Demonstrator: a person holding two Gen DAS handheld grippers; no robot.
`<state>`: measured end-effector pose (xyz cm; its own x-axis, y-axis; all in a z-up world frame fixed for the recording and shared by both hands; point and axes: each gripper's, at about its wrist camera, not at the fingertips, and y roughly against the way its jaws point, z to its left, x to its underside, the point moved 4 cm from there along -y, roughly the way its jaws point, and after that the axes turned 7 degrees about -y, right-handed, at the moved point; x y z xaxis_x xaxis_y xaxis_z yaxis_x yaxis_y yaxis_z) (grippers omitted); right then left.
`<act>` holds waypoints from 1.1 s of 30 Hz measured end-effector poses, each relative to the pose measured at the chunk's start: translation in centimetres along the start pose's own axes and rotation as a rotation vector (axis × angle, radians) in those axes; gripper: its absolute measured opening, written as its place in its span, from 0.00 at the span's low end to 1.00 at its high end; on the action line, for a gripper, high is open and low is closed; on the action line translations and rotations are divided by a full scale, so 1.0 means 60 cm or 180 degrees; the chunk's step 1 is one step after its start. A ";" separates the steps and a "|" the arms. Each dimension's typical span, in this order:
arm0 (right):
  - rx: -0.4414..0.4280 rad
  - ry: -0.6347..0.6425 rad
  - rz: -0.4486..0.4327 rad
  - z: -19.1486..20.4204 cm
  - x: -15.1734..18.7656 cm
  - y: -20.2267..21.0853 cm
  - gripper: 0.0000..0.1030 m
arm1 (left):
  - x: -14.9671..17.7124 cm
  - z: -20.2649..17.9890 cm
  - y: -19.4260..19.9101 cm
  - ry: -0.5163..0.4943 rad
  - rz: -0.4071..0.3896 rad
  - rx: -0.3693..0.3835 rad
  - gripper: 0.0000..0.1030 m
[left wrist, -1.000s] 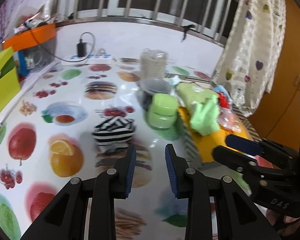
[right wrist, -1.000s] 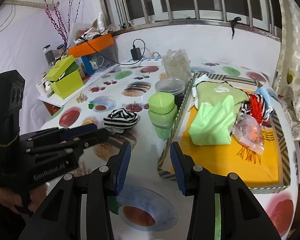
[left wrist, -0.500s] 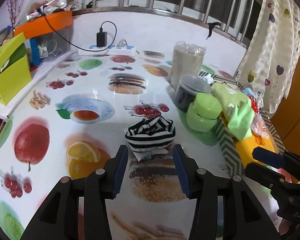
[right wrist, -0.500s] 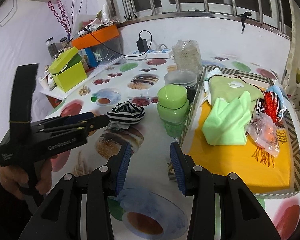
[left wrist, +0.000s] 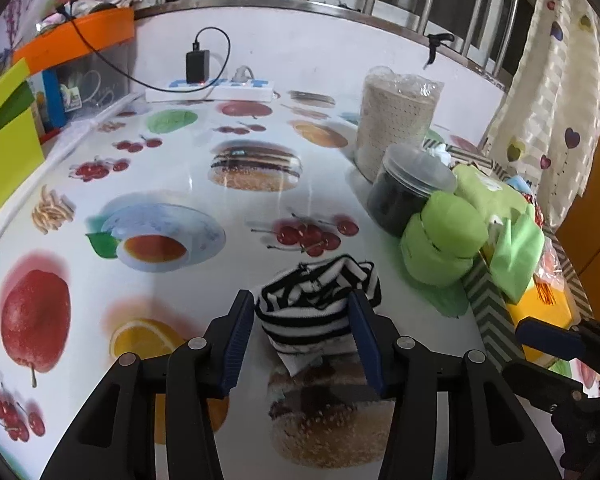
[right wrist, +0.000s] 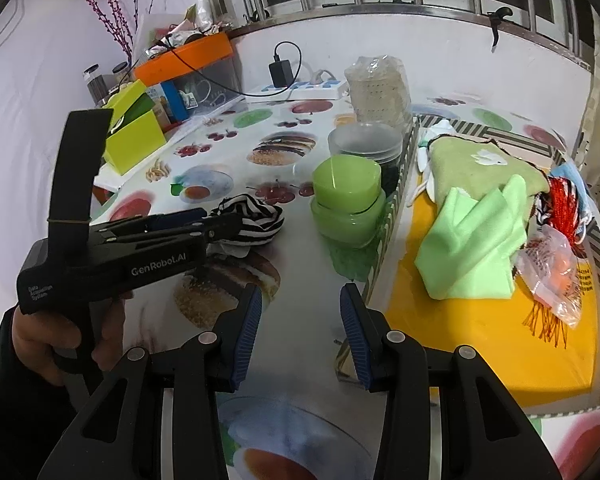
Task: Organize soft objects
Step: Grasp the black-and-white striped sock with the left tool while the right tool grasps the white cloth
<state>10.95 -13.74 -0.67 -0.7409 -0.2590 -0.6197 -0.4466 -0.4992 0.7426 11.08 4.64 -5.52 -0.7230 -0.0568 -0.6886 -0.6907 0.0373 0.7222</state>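
Note:
A black-and-white striped sock bundle (left wrist: 314, 308) lies on the fruit-print table. My left gripper (left wrist: 302, 340) is open with one finger on each side of the bundle; it also shows in the right wrist view (right wrist: 216, 228) at the striped bundle (right wrist: 252, 216). My right gripper (right wrist: 300, 332) is open and empty, above the table beside the tray's left rim (right wrist: 396, 216). The yellow-lined tray holds a light green cloth (right wrist: 472, 248), an olive cloth (right wrist: 480, 168) and red tassels (right wrist: 562, 200). The right gripper's fingers (left wrist: 552, 336) show at the lower right of the left wrist view.
A green lidded tub (left wrist: 440, 240), a dark jar (left wrist: 404, 196) and a wrapped cup stack (left wrist: 396, 124) stand along the tray's left side. A power strip (left wrist: 212, 90), a lime box (right wrist: 134, 140) and an orange-lidded bin (right wrist: 188, 60) line the back and left edges.
My left gripper has moved forward and its fingers have spread wider, so they now flank the striped bundle. The right gripper has barely moved.

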 end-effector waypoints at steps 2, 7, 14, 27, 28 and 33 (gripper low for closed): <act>-0.0004 -0.0004 0.0026 0.001 -0.002 -0.007 0.41 | -0.003 0.003 0.000 -0.0016 -0.0034 -0.0025 0.13; -0.0021 0.0008 0.0062 0.007 -0.003 -0.016 0.41 | -0.007 0.007 0.005 -0.0027 -0.0094 0.0012 0.07; -0.0075 0.0100 0.0087 0.029 -0.012 -0.028 0.41 | -0.015 0.034 0.044 0.0165 -0.0302 0.0058 0.07; -0.0310 0.0435 0.0263 0.108 -0.045 -0.120 0.41 | 0.022 0.106 0.064 0.0414 -0.0207 -0.0138 0.08; -0.0296 0.0445 0.0300 0.111 -0.047 -0.130 0.41 | 0.028 0.112 0.059 0.0424 -0.0160 -0.0154 0.11; -0.0267 0.0492 0.0361 0.122 -0.054 -0.164 0.41 | 0.039 0.131 0.052 0.0480 -0.0089 -0.0149 0.42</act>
<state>14.08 -1.91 -4.09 -0.6954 -0.4381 -0.5697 -0.3165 -0.5250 0.7901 7.11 12.47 -5.41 -0.6906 -0.2065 -0.6931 -0.7064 -0.0126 0.7077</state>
